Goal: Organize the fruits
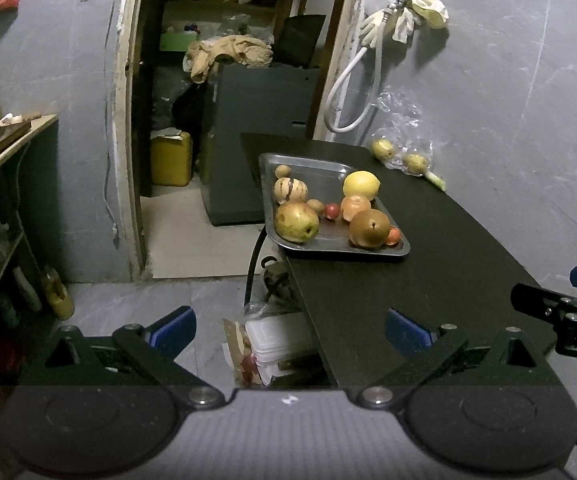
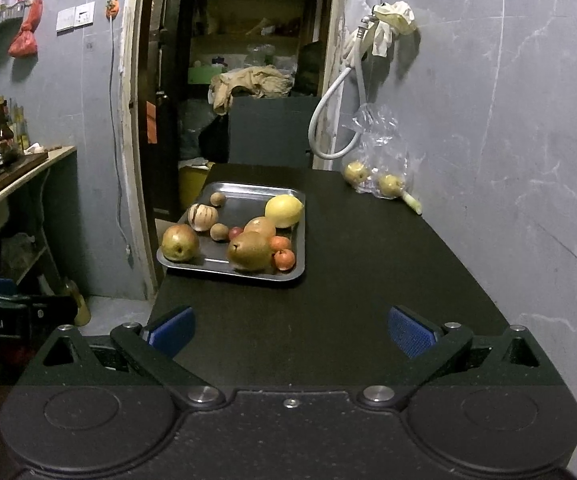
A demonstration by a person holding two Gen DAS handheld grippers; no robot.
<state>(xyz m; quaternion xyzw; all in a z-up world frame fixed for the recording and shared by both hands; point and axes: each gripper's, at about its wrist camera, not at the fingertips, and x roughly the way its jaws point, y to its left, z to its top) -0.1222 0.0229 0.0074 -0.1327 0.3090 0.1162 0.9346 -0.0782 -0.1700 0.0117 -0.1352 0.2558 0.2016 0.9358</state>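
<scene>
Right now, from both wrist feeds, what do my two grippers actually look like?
Both match: the left gripper and right gripper have black angular linkage arms with silver pivot screws, round black discs on a grey ribbed base, and ridged blue pads. White lettering marks the body, "Robot.AI" readable in the right view. No hands or sleeves show.

Home utility kitchen: grey walls, wall tap with hose (image 2: 330,116), bottles on side shelf (image 2: 0,128), cluttered storeroom doorway (image 2: 240,60).
</scene>
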